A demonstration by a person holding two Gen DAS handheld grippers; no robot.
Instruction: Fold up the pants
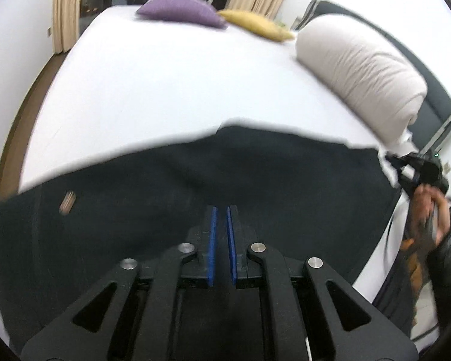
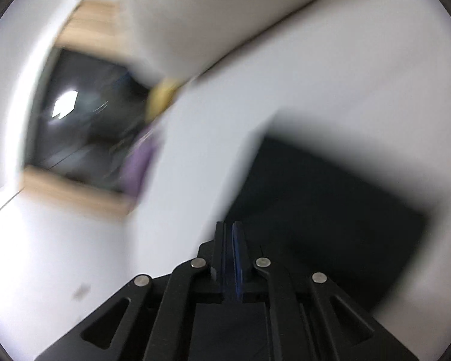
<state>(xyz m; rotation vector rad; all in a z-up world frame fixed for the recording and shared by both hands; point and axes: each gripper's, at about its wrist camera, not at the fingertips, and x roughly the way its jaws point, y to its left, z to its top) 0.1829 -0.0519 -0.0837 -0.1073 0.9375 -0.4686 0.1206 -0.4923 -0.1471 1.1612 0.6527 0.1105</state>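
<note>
Black pants lie folded flat across the near part of a white bed, with a small brown tag at their left. My left gripper hovers over the pants. A narrow gap shows between its blue pads and nothing is caught in it. At the pants' right edge, a hand holds my right gripper. The right wrist view is heavily blurred. There my right gripper has its pads slightly apart and holds nothing, with the pants below and to the right.
A purple cushion and a yellow cushion sit at the bed's far end. A rolled white duvet lies along the right side. Beige curtains frame a dark window behind. The floor shows past the bed's left edge.
</note>
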